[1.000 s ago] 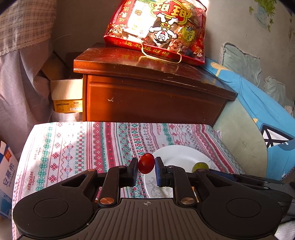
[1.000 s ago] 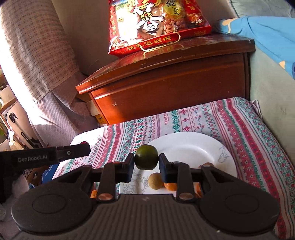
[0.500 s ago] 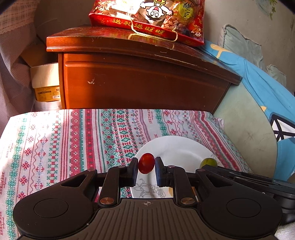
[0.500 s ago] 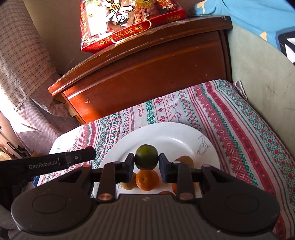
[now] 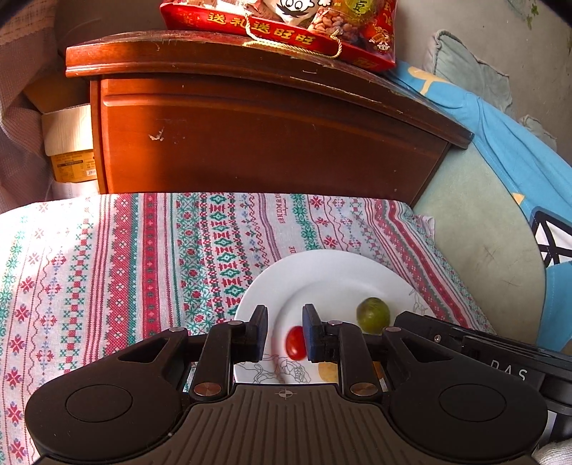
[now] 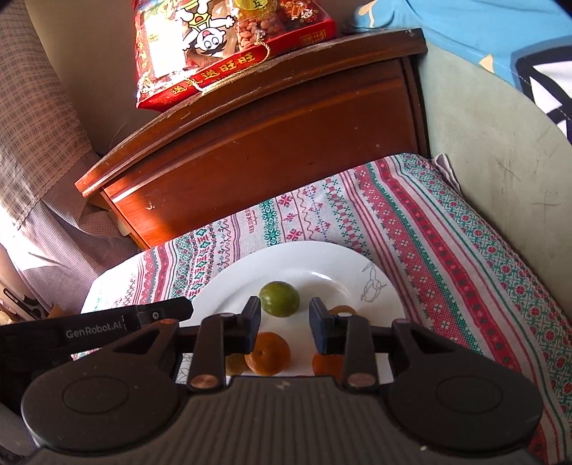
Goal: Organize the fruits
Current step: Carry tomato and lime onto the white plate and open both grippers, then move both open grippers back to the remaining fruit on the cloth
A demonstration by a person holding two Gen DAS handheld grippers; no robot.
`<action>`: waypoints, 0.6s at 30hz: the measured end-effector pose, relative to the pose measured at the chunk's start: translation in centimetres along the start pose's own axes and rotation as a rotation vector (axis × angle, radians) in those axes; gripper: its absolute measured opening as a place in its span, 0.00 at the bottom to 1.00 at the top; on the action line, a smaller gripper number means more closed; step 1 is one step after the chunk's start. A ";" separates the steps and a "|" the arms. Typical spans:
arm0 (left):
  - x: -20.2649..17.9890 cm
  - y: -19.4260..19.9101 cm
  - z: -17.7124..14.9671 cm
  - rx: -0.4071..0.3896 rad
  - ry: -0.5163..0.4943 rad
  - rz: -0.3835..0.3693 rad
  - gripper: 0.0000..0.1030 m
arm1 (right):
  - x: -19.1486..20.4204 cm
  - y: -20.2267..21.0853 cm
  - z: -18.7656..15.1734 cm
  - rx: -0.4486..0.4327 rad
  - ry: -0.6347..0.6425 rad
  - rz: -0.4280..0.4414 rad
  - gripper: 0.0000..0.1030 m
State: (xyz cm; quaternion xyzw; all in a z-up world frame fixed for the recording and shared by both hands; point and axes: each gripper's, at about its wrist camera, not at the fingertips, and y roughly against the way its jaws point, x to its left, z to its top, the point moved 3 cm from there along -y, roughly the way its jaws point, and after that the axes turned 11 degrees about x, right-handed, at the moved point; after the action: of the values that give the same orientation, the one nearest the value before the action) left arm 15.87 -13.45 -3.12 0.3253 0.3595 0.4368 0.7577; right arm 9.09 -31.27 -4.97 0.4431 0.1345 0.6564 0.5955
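A white plate (image 5: 321, 272) (image 6: 321, 257) lies on the patterned cloth (image 5: 125, 268). My left gripper (image 5: 285, 318) hangs over the plate's near left part with its jaws opening. A small red tomato (image 5: 296, 342) sits blurred just below them, close to the right pad and free of both pads. My right gripper (image 6: 285, 309) is low over the plate, and its jaws are opening too. A green round fruit (image 6: 279, 298) (image 5: 373, 315) rests on the plate just ahead of its fingertips, with a gap to the right pad. Small orange fruits (image 6: 267, 354) lie under the right gripper.
A dark wooden cabinet (image 5: 250, 143) stands behind the cloth, with a red snack bag (image 5: 286, 21) on top. A pale green cushion (image 6: 500, 161) and blue fabric (image 5: 500, 143) border the right side. A cardboard tub (image 5: 69, 143) sits left of the cabinet.
Both grippers came down toward the plate. The left jaws parted and the tomato dropped out. The right jaws parted from the green fruit, which now lies on the plate.
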 end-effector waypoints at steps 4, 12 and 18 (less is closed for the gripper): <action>-0.1 1.6 0.8 -0.036 0.022 -0.007 0.31 | 0.3 0.5 0.1 -0.008 -0.003 0.005 0.31; 1.4 6.0 1.2 -0.083 0.059 0.026 0.38 | 2.4 2.0 -0.5 -0.023 0.051 0.032 0.31; 3.2 8.4 0.5 -0.104 0.090 0.069 0.39 | 4.4 2.9 -1.5 -0.025 0.122 0.050 0.31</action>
State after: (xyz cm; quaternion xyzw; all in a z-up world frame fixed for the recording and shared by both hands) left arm 13.84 -7.28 3.15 0.2775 0.3585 0.4952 0.7411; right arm 6.51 -27.52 -1.91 0.3978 0.1513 0.6985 0.5753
